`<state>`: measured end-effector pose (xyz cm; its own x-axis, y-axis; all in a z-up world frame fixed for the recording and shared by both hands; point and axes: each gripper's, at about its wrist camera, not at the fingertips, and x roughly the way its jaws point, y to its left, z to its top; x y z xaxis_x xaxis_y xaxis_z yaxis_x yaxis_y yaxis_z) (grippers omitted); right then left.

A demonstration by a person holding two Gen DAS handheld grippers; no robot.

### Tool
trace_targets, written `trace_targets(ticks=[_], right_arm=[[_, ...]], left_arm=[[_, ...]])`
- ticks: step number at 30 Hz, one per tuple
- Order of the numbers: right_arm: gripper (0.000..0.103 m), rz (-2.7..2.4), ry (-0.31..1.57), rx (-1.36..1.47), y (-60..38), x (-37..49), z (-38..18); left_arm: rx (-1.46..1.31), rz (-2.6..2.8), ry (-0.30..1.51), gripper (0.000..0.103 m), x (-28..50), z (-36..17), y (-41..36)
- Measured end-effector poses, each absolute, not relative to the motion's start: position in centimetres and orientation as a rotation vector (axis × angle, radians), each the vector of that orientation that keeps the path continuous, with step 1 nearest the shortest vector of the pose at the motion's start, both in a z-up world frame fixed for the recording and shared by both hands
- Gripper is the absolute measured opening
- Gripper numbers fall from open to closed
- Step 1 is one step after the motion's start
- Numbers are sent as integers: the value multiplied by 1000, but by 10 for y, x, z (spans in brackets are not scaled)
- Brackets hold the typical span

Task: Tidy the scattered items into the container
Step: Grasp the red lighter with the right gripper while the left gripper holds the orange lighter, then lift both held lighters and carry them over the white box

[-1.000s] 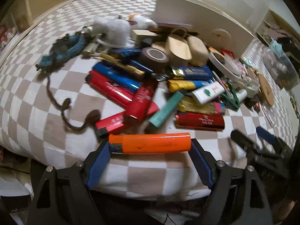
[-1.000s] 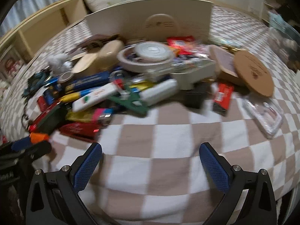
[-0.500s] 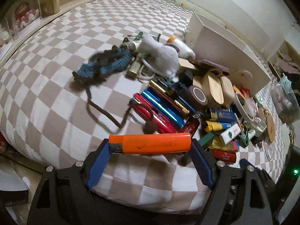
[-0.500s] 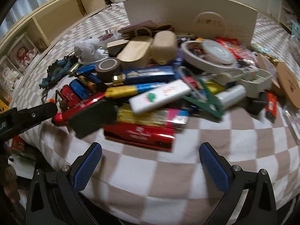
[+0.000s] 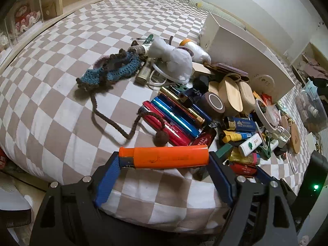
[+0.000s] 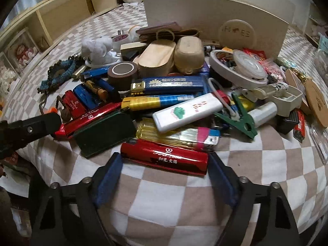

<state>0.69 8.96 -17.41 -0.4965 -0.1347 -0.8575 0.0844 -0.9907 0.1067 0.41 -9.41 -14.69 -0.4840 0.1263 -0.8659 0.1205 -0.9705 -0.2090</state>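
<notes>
Left gripper [image 5: 164, 160] clamps an orange lighter [image 5: 164, 156] end to end between its blue pads, held above the near edge of the checkered bedspread [image 5: 51, 94]; right gripper [image 6: 164, 162] is closing, jaws flanking a red lighter [image 6: 164, 156] lying on the cloth, pads at both ends. Beyond, toward 12 o'clock, a heap of lighters [image 6: 164, 98] and oddments lies on the bedspread. Behind it stands the cream box [image 6: 215, 14], with wooden shelving [image 6: 61, 16] at 10 o'clock against the wall.
</notes>
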Motion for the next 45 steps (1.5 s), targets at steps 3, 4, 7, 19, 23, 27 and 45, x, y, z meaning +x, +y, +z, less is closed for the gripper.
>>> trace_targets(ticks=[3, 4, 7, 19, 23, 27, 45], right_arm=[[83, -2594, -81, 1491, 93, 10, -173], [83, -2585, -81, 1486, 94, 11, -172], [83, -2558, -89, 1472, 99, 19, -170], [83, -2527, -99, 1493, 113, 26, -166], [83, -2528, -116, 1514, 125, 30, -165], [83, -2516, -146, 1527, 134, 34, -164], [83, -2640, -127, 1509, 177, 24, -152]], left_arm=[[-1593, 2674, -366, 83, 5, -147, -91], [-1592, 2674, -363, 83, 6, -147, -90], [-1590, 2674, -349, 83, 7, -146, -88], [-1582, 2653, -261, 83, 10, -149, -68], [-1583, 2641, -233, 83, 11, -151, -61], [-1578, 2639, -187, 83, 11, -151, -53], [-1528, 2621, -49, 83, -6, -146, -16]])
